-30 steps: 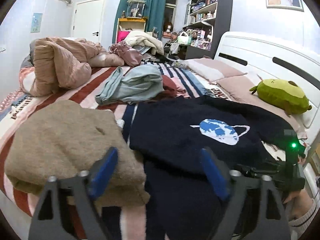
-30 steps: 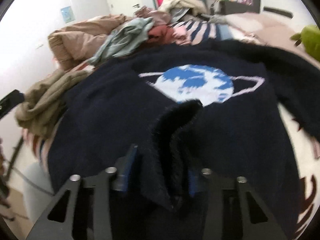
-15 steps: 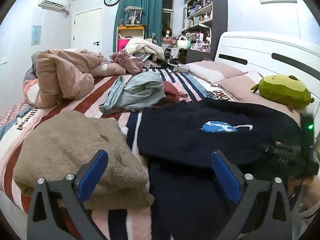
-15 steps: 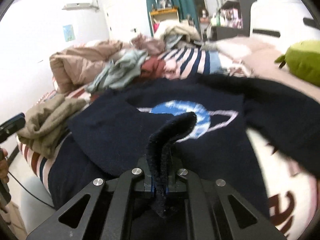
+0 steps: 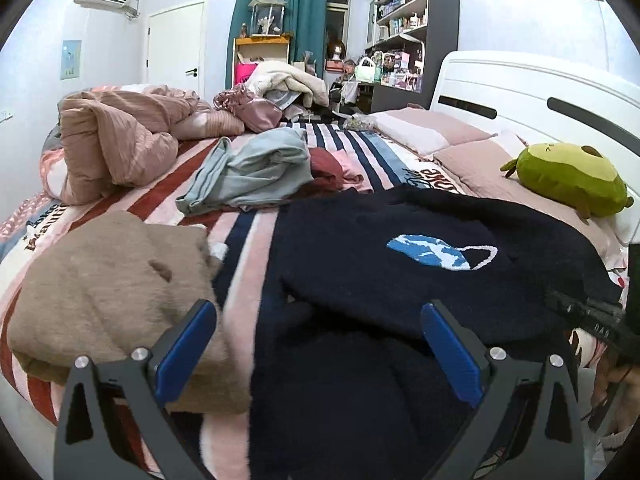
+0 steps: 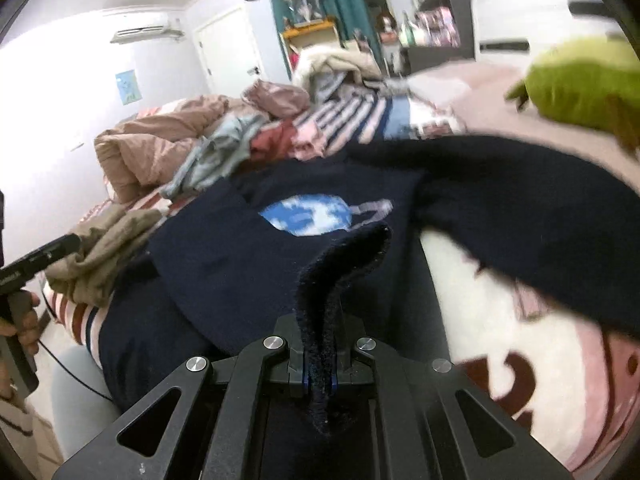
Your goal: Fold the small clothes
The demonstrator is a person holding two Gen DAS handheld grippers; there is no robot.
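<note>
A dark navy sweater (image 5: pixel 400 280) with a blue planet print (image 5: pixel 430 252) lies spread on the striped bed. My left gripper (image 5: pixel 316 348) is open and empty, its blue pads wide apart just above the sweater's near edge. My right gripper (image 6: pixel 320 368) is shut on a fold of the sweater's edge (image 6: pixel 344 264), which stands up between the jaws. The sweater (image 6: pixel 240 264) and its print (image 6: pixel 308 214) lie beyond, with one sleeve (image 6: pixel 520 216) stretching to the right.
A folded tan garment (image 5: pixel 108 292) lies left of the sweater. A light blue garment (image 5: pixel 252 172) and red clothes lie behind, a pink quilt (image 5: pixel 116 144) far left. A green plush toy (image 5: pixel 568 184) rests on pillows by the white headboard (image 5: pixel 540 96).
My right gripper has closed on the sweater's edge and lifted it, folding it over part of the planet print. My left gripper has drawn back and stayed open.
</note>
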